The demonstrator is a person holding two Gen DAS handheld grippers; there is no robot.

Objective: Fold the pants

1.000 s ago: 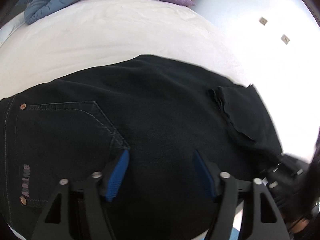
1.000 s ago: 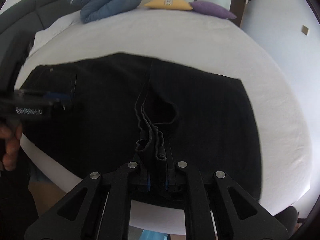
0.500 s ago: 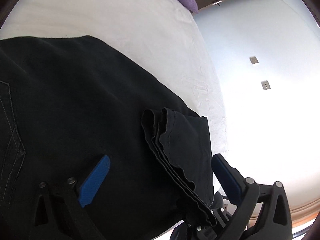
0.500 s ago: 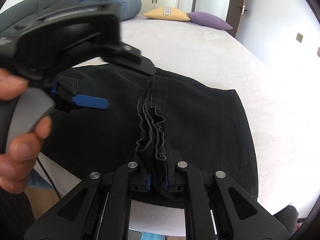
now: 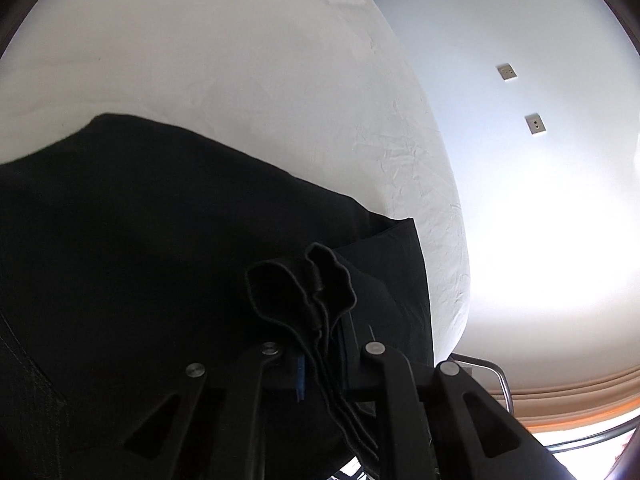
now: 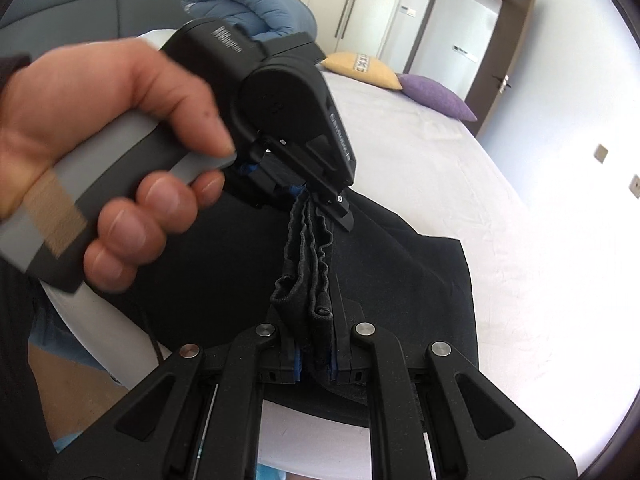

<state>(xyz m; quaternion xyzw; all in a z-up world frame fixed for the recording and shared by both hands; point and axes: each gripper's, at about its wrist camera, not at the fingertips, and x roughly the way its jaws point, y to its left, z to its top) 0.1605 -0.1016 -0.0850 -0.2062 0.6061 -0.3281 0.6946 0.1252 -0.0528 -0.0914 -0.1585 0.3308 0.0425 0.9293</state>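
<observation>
On the near edge of the white bed (image 6: 460,184) lie the black pants (image 6: 400,272), spread flat except for one bunched, stacked hem edge lifted between the two tools. At the near end of that bunch the right gripper (image 6: 316,364) has its jaws pressed together on the cloth layers. At the far end the left gripper (image 6: 316,196), held in the person's left hand (image 6: 92,152), has its jaws clamped on the same bunch, which its own camera shows (image 5: 320,364).

My guess is that the risk lies in those stacked layers (several thin edges, not one): if the two grips pull apart unevenly or too fast, an inner layer could slip free and the fold would come out crooked. Dragging rather than lifting could also pull the rest of the pants off the bed edge.

Beyond the pants, toward the headboard, sit a blue duvet (image 6: 256,12), a yellow pillow (image 6: 364,68) and a purple pillow (image 6: 436,96). No container shows anywhere.
</observation>
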